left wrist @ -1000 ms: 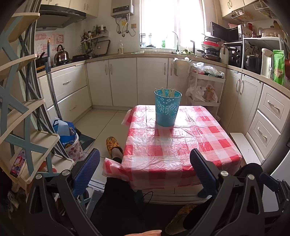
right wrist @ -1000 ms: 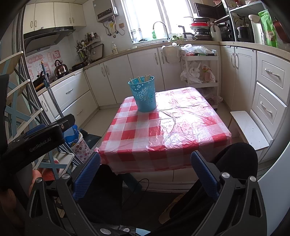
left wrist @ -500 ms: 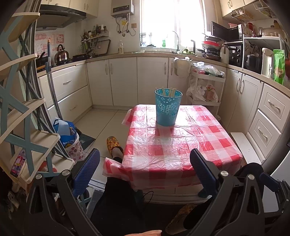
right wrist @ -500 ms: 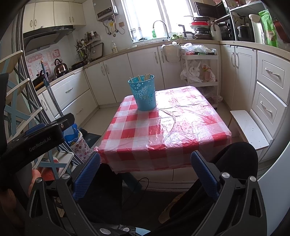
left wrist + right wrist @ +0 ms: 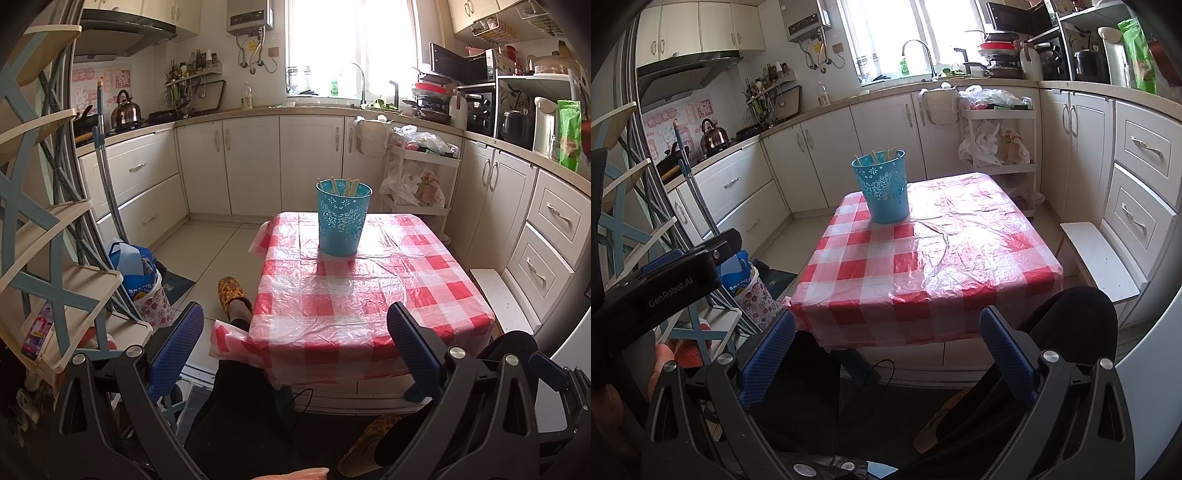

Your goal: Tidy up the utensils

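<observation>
A blue perforated utensil bucket [image 5: 342,218] [image 5: 884,191] stands upright at the far end of a small table with a red-and-white checked cloth [image 5: 365,291] [image 5: 934,266]. Several pale chopsticks [image 5: 345,185] [image 5: 882,154] stick up out of it. My left gripper [image 5: 295,341] is open and empty, held back from the table's near edge. My right gripper [image 5: 887,343] is also open and empty, low in front of the near edge. The left gripper's black body [image 5: 661,280] shows at the left of the right wrist view.
A person's dark-clad legs [image 5: 243,413] and patterned slippers [image 5: 232,293] are beneath the table's near side. A tiered shelf rack [image 5: 48,236] and bags [image 5: 142,284] stand at left, a white stool [image 5: 1102,266] at right, a trolley [image 5: 421,181] behind, cabinets all round.
</observation>
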`<state>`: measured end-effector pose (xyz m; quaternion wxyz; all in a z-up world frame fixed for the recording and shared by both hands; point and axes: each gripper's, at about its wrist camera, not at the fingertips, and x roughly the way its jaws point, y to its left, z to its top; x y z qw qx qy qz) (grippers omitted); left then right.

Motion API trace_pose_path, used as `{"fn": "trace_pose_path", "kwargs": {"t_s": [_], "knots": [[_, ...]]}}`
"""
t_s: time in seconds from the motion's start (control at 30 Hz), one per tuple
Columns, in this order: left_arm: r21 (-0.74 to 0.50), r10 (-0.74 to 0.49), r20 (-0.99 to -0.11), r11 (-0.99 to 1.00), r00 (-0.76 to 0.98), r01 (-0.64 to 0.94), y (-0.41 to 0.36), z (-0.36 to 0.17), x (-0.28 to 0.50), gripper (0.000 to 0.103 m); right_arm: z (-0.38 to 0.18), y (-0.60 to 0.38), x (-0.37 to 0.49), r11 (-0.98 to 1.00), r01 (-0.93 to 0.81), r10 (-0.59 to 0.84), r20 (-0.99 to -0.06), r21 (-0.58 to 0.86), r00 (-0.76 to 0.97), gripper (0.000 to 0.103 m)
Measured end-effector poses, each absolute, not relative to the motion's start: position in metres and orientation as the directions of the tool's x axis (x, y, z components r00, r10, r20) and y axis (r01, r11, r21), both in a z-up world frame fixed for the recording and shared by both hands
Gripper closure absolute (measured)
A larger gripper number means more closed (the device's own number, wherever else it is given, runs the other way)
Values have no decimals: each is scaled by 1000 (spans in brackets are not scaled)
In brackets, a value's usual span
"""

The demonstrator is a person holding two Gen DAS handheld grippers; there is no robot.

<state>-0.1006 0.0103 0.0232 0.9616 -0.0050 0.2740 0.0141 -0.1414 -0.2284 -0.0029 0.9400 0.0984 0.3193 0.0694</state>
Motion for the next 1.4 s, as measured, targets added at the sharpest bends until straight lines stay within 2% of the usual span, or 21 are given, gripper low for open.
{"fn": "trace_pose_path", "kwargs": {"t_s": [0.73,0.93,1.13,1.4], "knots": [[-4,17,-540,1000,841,-23,12,15,-101,8,-8,-223,-143,971,-67,193,-593,228,782,7],[-62,-71,-561,997,825,44,12,10,-96,8,-12,-222,-142,971,-72,198,-602,226,774,7],[33,24,-503,999,864,-8,4,13,-106,8,-12,-221,-143,972,-76,197,-603,221,773,7],[22,27,-515,1000,857,-19,4,19,-105,8,-10,-222,-144,972,-78,199,-604,220,772,7]]}}
